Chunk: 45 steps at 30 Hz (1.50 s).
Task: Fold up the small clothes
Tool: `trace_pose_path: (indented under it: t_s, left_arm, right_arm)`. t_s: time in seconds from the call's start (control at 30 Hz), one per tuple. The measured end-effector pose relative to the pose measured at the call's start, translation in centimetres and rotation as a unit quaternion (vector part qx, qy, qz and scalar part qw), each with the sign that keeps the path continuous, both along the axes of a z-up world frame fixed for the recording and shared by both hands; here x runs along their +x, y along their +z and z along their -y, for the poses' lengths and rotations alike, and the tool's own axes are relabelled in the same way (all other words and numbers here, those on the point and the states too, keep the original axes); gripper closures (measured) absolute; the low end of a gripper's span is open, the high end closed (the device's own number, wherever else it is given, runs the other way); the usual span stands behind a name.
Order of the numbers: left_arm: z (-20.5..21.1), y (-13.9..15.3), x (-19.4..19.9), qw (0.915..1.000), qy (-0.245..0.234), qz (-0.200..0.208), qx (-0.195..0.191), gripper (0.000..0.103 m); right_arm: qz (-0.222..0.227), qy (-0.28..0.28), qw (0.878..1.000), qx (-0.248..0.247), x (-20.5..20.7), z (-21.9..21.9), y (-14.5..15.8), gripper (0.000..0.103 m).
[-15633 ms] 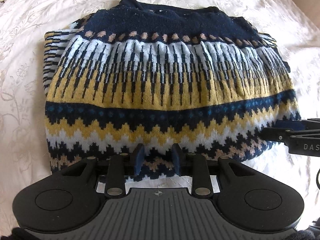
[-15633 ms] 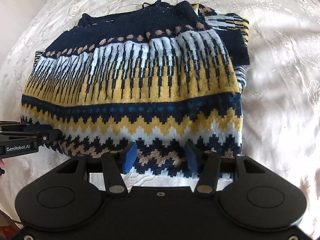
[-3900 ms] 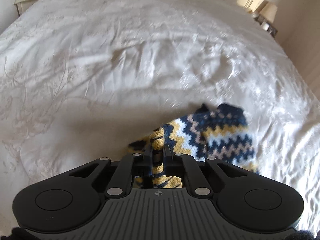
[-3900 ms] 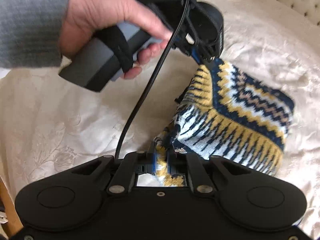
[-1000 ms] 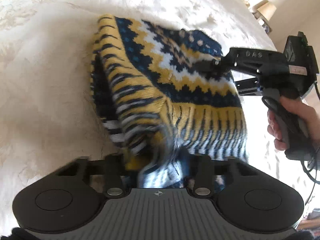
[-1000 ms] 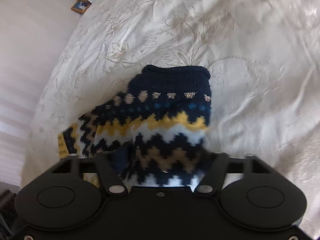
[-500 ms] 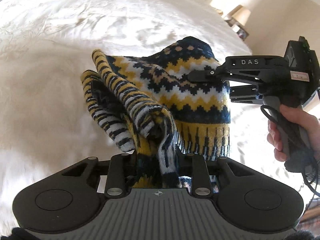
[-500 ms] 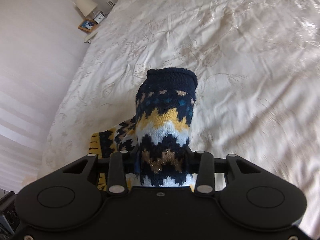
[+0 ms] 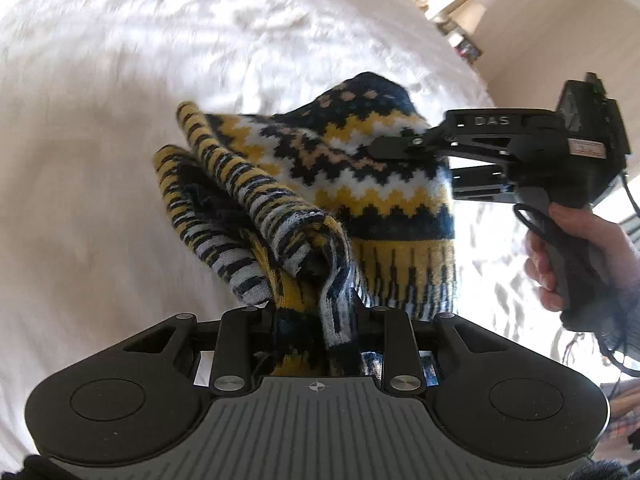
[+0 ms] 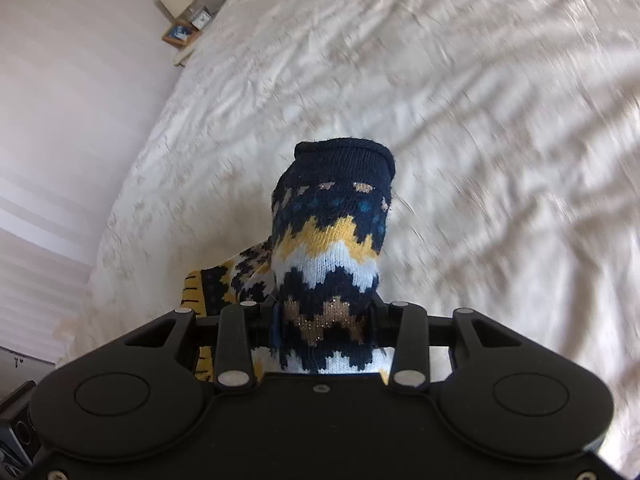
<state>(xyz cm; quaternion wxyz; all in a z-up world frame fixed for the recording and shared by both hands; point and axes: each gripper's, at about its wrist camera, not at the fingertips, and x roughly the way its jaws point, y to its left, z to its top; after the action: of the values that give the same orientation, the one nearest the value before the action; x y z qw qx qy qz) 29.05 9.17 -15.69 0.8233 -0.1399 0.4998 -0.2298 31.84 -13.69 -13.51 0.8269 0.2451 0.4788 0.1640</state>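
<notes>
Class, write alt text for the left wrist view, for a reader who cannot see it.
A patterned navy, yellow and white sweater hangs bunched between the left gripper and the hand-held right gripper, both clamped on it, above a white bedspread.

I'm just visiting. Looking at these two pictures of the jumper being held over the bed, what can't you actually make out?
- Left claw tips, left view: buried in the jumper.
- Right claw tips, right view: covered by knit.
- Bedspread pattern: smeared by motion blur.
- Bedside clock: too small to read.
- Person's arm, left view: cut off by the edge.
</notes>
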Motion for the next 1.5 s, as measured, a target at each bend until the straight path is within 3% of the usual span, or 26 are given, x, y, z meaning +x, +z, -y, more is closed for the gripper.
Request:
trace_pose_path:
  t_s: [0.17,0.3,0.47,0.63,0.7,0.77,1.0,1.1,1.17,1.3,1.4,1.5]
  left_arm:
    - [0.3,-4.6,-0.5,0.9956,0.049,-0.061,0.052,0.074]
    - [0.1,-5.9,-0.5,0.9933,0.082,-0.062,0.053,0.067]
    - [-0.4,-3.9,-3.6,0.9912,0.098,-0.036,0.081,0.068]
    - [-0.5,1.4,-8.7,0.9873,0.104,0.033,0.115,0.069]
    - [0.6,2.7,-8.3,0.9862,0.093,0.058,0.124,0.069]
    - [2.0,3.2,-7.2,0.9859,0.077,0.073,0.130,0.069]
    - [6.5,1.4,-0.8,0.9824,0.022,0.102,0.155,0.069]
    - [6.3,-0.2,1.5,0.9808,0.020,0.087,0.173,0.069]
    - [5.3,-2.0,2.5,0.9810,0.033,0.051,0.184,0.069]
    - [3.1,-4.7,2.3,0.9816,0.033,0.019,0.187,0.068]
    - [2.6,-4.5,1.7,0.9822,0.026,0.022,0.185,0.068]
    - [2.8,-3.1,1.4,0.9817,0.025,0.032,0.186,0.069]
  right_arm:
    - [-0.046,-0.001,0.997,-0.057,0.0,1.5,-4.1,0.043]
    - [-0.048,-0.006,0.995,-0.091,0.2,2.6,-5.6,0.025]
    - [-0.027,-0.007,0.995,-0.100,-0.6,3.8,-4.5,0.025]
    - [0.041,-0.005,0.993,-0.114,-4.1,4.7,-1.4,0.025]
    - [0.070,0.001,0.991,-0.111,-5.2,4.7,-0.5,0.036]
    - [0.074,0.018,0.990,-0.118,-5.7,4.2,-0.4,0.067]
    - [0.054,0.027,0.990,-0.129,-5.3,2.8,-1.9,0.068]
    - [0.044,0.036,0.989,-0.136,-4.0,1.5,-2.8,0.068]
    - [0.027,0.061,0.986,-0.154,-2.7,-0.2,-3.8,0.067]
    - [0.022,0.107,0.975,-0.194,-0.8,-3.4,-5.3,0.065]
    - [0.030,0.123,0.968,-0.215,-0.3,-4.5,-5.5,0.063]
    - [0.034,0.095,0.973,-0.209,-0.7,-3.5,-4.1,0.063]
